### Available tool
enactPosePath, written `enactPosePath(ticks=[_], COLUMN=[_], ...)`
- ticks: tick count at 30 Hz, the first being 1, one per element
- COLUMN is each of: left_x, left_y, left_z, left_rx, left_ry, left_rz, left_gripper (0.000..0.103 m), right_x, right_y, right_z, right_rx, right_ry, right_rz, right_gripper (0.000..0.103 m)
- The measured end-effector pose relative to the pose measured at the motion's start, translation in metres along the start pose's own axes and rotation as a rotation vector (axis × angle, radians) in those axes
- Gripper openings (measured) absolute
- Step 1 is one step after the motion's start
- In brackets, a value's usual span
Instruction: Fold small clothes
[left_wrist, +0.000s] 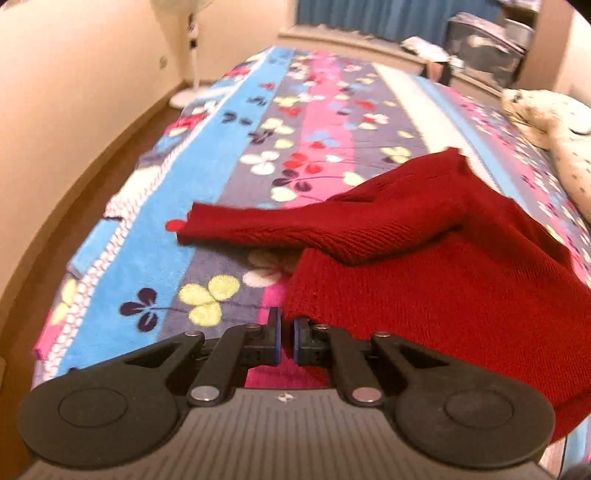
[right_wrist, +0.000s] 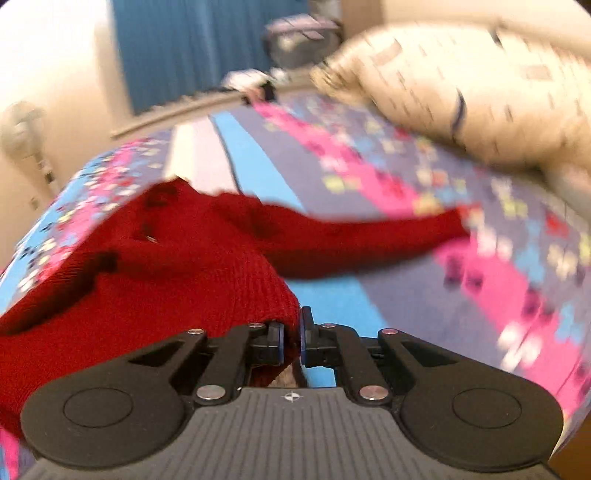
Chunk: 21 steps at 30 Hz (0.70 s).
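Red knit sweater (left_wrist: 424, 258) lies across the bed, partly raised off the flowered blanket (left_wrist: 236, 147). Left wrist view: sweater fills the right half of the frame, one sleeve (left_wrist: 258, 225) stretching toward the left centre, cuff end resting on the blanket. My left tongs (left_wrist: 286, 332) sit at the bottom centre, jaws drawn nearly together. The sweater's lower corner reaches down to the right jaw; a thin strip of pink blanket shows in the slit between the pads. Whether fabric is pinched there, I cannot tell from this view.

Right wrist view (blurred): the sweater (right_wrist: 166, 266) occupies the left and centre of the frame, its other sleeve (right_wrist: 369, 236) running out to the right over the blanket (right_wrist: 424, 184). My right tongs (right_wrist: 293, 332) at bottom centre are closed on the sweater's ribbed hem, red knit bunched between the pads and hanging below the left one.

Surroundings: pale spotted pillow (left_wrist: 554, 125) at the right edge in the left view, upper right (right_wrist: 461, 85) in the right view. Blue curtain (right_wrist: 192, 48) at the top. Standing fan (left_wrist: 192, 55) against the cream wall, upper left.
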<state>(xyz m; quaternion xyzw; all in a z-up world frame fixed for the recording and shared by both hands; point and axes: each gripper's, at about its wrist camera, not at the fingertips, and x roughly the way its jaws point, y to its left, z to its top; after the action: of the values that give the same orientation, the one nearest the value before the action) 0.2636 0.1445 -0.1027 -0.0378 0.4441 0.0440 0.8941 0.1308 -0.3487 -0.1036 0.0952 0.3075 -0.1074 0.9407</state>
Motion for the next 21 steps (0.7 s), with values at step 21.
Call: enactPosePath(ticks=[21], left_x=[-0.045], left_y=[0.013], left_z=[-0.098], left_rx=[0.048], left_ry=[0.102], left_rz=[0.024], left_gripper=[0.002], right_x=[-0.038], right_y=[-0.047], right_z=[-0.064], right_rx=[-0.115], right_ry=[0.216], right_rz=[-0.022], right_gripper=[0.007])
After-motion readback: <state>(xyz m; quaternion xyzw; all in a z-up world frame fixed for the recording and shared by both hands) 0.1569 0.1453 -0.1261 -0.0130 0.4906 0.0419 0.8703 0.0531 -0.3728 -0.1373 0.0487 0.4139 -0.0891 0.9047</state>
